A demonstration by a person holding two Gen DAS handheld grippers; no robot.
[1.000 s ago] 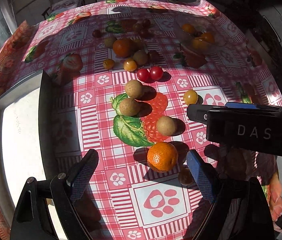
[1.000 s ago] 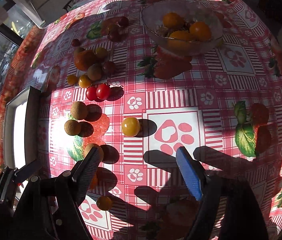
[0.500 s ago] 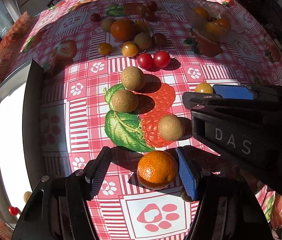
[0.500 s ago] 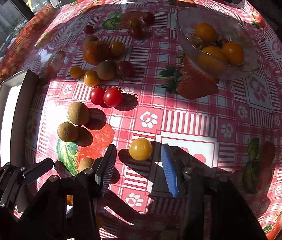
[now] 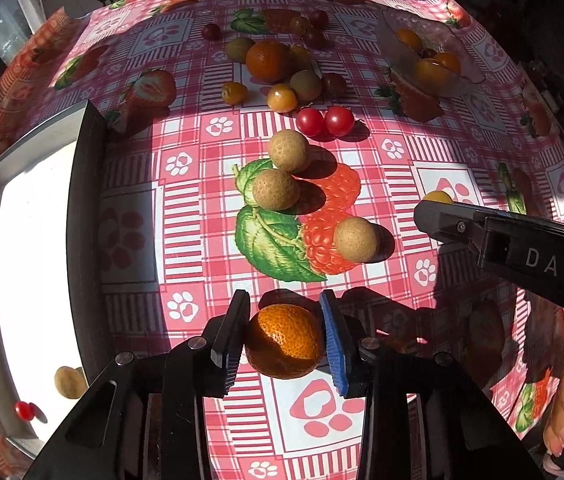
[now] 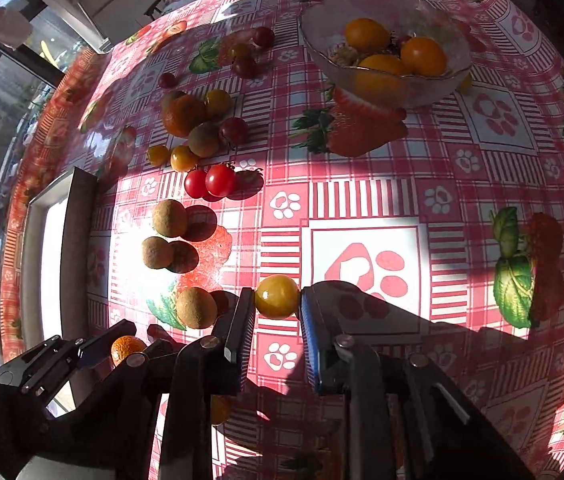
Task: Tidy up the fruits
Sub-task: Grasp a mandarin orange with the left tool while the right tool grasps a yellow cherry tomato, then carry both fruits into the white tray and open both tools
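Two grippers work over a red checked tablecloth (image 5: 210, 92). The left gripper (image 5: 285, 332) has both pads pressed against an orange mandarin (image 5: 285, 340), just beside the metal tray (image 5: 86, 184). The right gripper (image 6: 276, 314), farther from the tray, pinches a yellow cherry tomato (image 6: 277, 296) at its fingertips.

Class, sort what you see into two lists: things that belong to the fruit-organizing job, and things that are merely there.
Part of the job:
left claw, closed on the mandarin
right claw, gripping the yellow tomato
glass bowl
white tray
longans

Merely there:
patterned tablecloth
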